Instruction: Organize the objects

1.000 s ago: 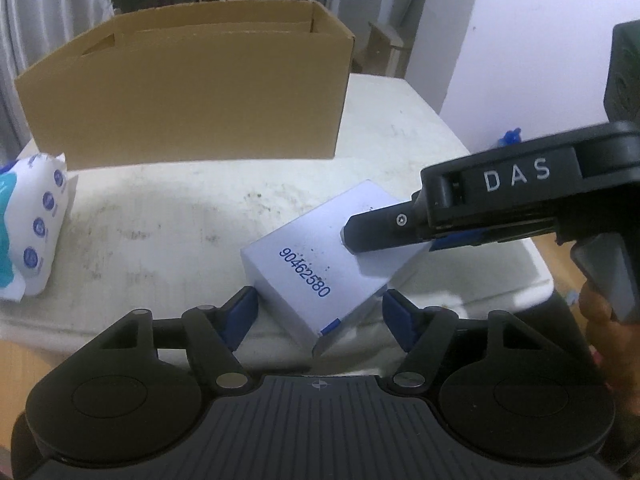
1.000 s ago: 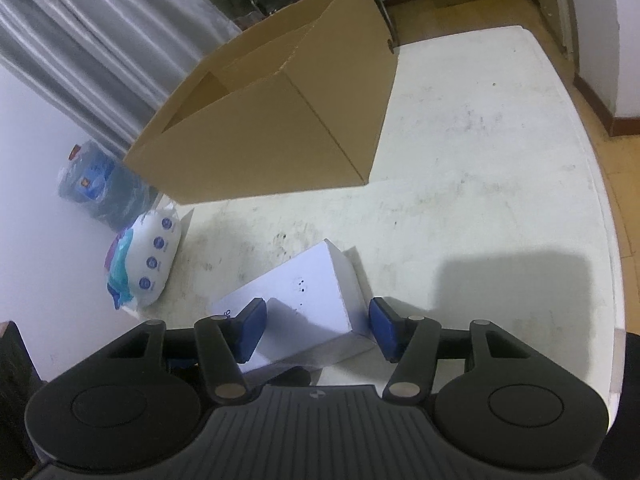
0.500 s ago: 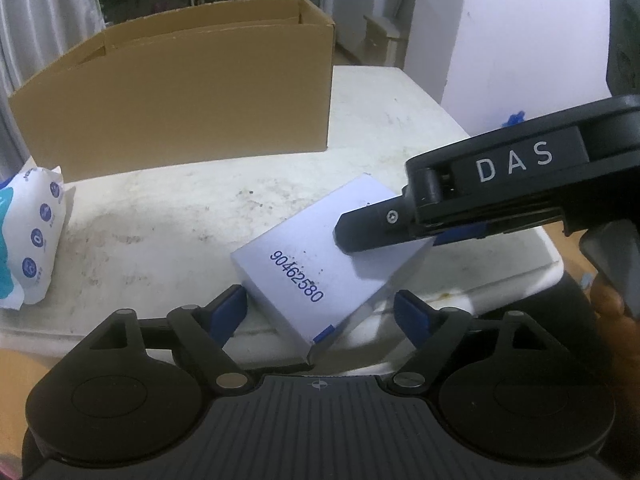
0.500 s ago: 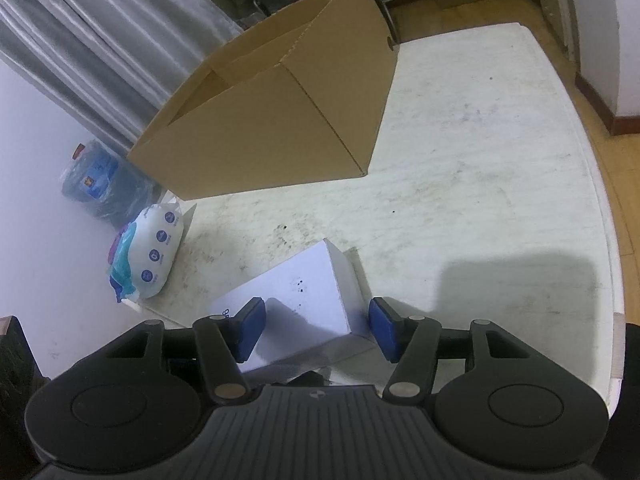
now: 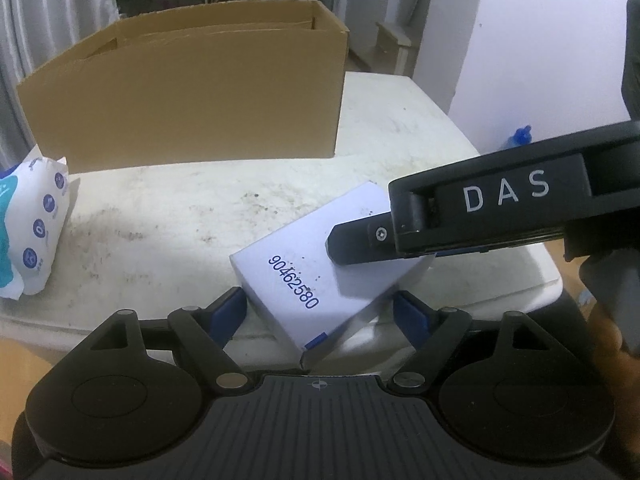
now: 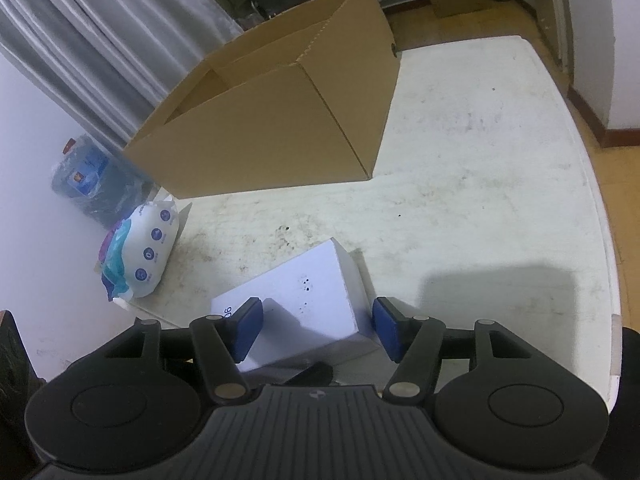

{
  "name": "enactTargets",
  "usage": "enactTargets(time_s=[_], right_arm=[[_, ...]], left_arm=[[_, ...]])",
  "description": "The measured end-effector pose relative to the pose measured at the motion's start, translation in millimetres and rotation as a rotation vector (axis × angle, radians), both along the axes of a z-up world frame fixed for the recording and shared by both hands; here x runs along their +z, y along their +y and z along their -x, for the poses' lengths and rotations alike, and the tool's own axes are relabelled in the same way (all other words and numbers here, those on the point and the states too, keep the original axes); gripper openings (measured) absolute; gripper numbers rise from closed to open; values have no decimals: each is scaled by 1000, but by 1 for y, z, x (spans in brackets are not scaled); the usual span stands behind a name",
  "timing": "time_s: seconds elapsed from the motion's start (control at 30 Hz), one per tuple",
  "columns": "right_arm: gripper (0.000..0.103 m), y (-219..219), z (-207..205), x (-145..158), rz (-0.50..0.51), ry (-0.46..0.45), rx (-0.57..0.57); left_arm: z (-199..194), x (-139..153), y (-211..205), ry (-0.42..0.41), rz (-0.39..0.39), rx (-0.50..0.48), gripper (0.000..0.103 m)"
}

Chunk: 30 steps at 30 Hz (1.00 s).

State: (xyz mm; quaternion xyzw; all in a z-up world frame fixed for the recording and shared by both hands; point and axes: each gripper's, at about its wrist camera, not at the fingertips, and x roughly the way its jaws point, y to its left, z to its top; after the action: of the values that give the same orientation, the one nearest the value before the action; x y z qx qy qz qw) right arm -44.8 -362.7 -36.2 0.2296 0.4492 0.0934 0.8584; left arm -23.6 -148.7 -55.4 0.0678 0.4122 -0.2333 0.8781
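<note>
A white box [image 5: 316, 276] printed with a blue number lies flat near the table's front edge, its near corner at the edge. My left gripper [image 5: 320, 312] is open, with the box's near end between its blue pads and a gap beside each pad. My right gripper [image 5: 340, 244] reaches in from the right, low over the box's top. In the right wrist view the white box [image 6: 304, 300] lies under and between the right gripper's [image 6: 316, 330] pads. Those jaws are opening and do not press on it. An open brown cardboard box [image 5: 192, 100] stands behind.
A pack of wipes [image 5: 32, 232] lies at the table's [image 5: 160, 220] left edge, also visible as the wipes pack [image 6: 140, 252]. A water jug [image 6: 92, 176] stands on the floor beyond it. A hand [image 5: 608, 344] holds the right gripper's handle. Bare tabletop [image 6: 480, 160] stretches right of the cardboard box [image 6: 280, 128].
My left gripper's jaws have spread apart from the white box's sides. The right gripper's jaws have widened slightly. The box lies where it was.
</note>
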Motion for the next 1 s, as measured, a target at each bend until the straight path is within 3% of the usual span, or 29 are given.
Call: enactTargets(time_s=[1.0], right_arm=[[64, 13, 6, 31, 4, -35, 6]], left_arm=[[11, 28, 17, -21, 56, 45, 80]])
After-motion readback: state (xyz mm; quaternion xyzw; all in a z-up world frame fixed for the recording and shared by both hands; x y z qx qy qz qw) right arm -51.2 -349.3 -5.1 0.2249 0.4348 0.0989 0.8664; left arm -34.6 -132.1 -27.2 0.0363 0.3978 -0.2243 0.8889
